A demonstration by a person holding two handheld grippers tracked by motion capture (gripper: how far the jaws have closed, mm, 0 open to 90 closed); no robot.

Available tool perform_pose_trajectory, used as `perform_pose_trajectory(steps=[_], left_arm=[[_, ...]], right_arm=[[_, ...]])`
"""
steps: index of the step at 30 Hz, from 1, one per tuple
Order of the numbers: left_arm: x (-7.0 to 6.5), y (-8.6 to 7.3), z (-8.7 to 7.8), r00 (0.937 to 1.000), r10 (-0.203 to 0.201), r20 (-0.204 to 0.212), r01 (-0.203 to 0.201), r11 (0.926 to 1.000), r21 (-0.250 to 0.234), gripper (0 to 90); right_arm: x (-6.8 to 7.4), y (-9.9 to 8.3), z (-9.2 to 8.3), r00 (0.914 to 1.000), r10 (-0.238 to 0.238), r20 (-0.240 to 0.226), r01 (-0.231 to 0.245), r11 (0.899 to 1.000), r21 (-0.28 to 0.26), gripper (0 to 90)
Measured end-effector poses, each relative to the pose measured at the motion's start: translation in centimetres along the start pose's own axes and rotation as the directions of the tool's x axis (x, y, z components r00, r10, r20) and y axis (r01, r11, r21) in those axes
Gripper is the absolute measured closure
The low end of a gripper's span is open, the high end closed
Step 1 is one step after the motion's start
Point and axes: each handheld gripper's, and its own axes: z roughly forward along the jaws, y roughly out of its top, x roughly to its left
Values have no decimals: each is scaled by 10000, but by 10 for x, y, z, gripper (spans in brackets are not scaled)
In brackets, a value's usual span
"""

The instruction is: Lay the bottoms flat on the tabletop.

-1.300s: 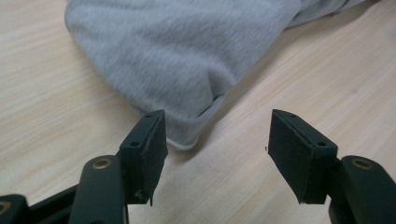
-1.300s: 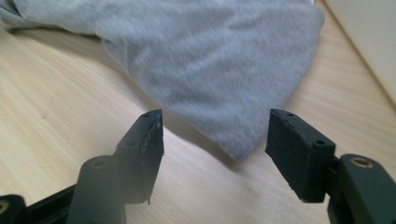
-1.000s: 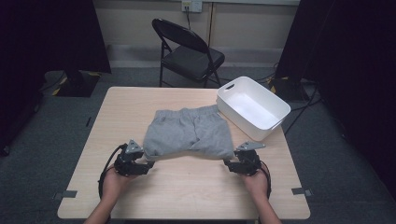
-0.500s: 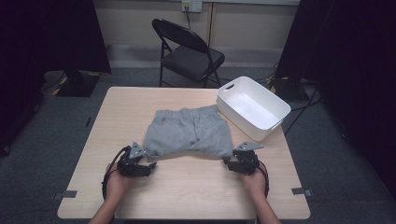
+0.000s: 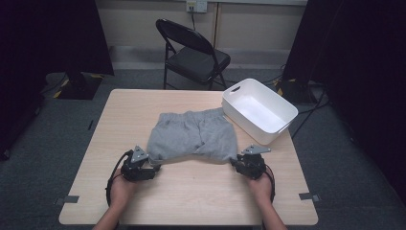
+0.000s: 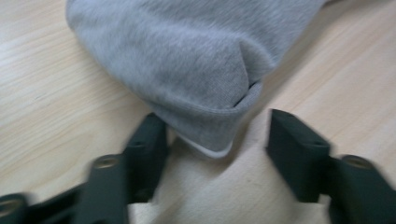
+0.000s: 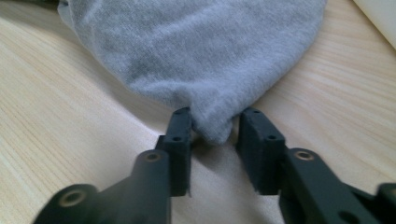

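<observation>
Wooden table (image 5: pixel 191 201) carried grey sweat shorts (image 5: pixel 191 136) at centre, white plastic bin (image 5: pixel 258 111) just beside them. Left gripper (image 6: pixel 217 140) had been closing, jaws apart around a hem corner. Right gripper (image 7: pixel 215 133) had been closing, hem between, not clearly pinched. Best to seat both jaws deeper before lifting.

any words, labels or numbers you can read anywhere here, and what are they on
None can be read.
The grey shorts show plain fabric, with no print or tag in either gripper view.
The white bin, the table and the folding chair carry no lettering.
The wall outlet is too small to show any marking.
</observation>
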Motion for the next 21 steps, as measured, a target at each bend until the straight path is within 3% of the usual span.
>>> perform_pose_trajectory(steps=[4,6,8,11,16,21], left_arm=[[-2,1,0,9998,-199,-28,199,9998,-84,518],[-3,2,0,9996,-274,-10,274,9996,-42,623],[-4,3,0,9977,-645,211,644,9979,62,730],[-3,7,-1,9940,-1043,322,1040,9945,115,791],[3,13,-9,9881,-1465,468,1459,9892,147,822],[7,20,-21,9814,-1819,612,1831,9830,-145,832]], right_arm=[[0,0,0,9999,-32,-95,32,10000,-12,726],[-1,0,0,9999,72,-145,-72,10000,-19,770],[-2,0,0,9998,120,-160,-120,9999,-20,791],[-2,0,-1,9997,174,-195,-175,9998,-22,804],[-5,-1,-3,9986,446,-276,-449,9989,-112,813],[-10,6,-15,9977,621,-273,-635,9965,-551,814]])
